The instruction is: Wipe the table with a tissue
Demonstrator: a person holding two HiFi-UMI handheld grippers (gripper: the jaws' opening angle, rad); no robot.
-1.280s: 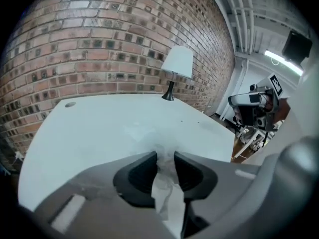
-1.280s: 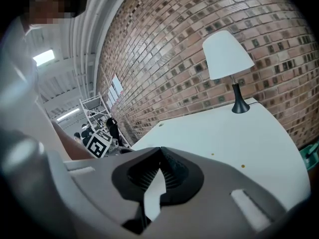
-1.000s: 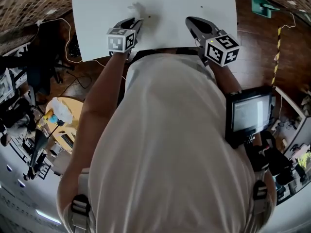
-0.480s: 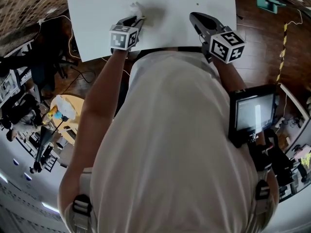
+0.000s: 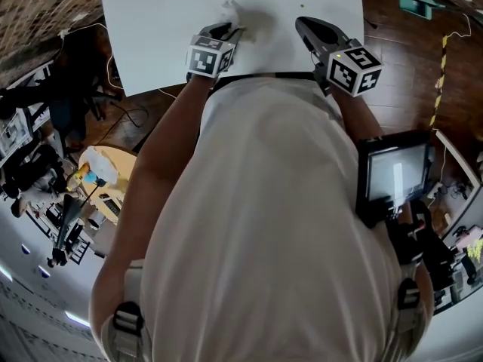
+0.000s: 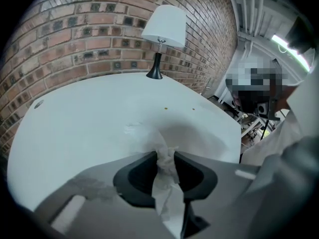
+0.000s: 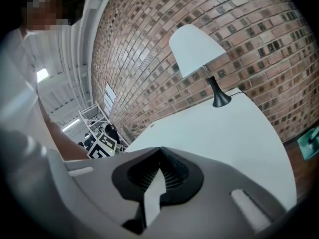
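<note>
As the white table (image 5: pixel 158 29) is looked down on from the head view, the bare left forearm (image 5: pixel 162 149) is seen stretched forward from the shoulder, almost straight, to the table's near edge. At its end the left gripper (image 5: pixel 229 29) is held over the tabletop with its marker cube (image 5: pixel 210 57) facing up, and its nose is tipped down toward the surface. In the left gripper view the jaws of this gripper (image 6: pixel 164 156) are drawn in close and pinched on a white tissue (image 6: pixel 167 193), which is clamped between the dark pads. Its crumpled end is pushed out past the tips, low over the table (image 6: pixel 79 123), with a soft shadow thrown just beyond it; whether paper and surface actually touch cannot be told. From the head view the tissue (image 5: pixel 232 10) is placed near the middle of the table's near half, just ahead of the left gripper. Further along the tabletop a tiny speck (image 6: pixel 166 108) is picked out, and at the far edge a lamp (image 6: pixel 162 29) with a white shade is stood before the brick wall (image 6: pixel 89 29). Over to the right, the right gripper (image 5: pixel 306 26) is held well apart from the tissue and aimed more nearly level across the table. Its jaws (image 7: pixel 159 151) are brought together at the tips, and nothing is gripped between them. The right forearm (image 5: pixel 364 123) is kept tucked beside the white shirt (image 5: pixel 272 225).
</note>
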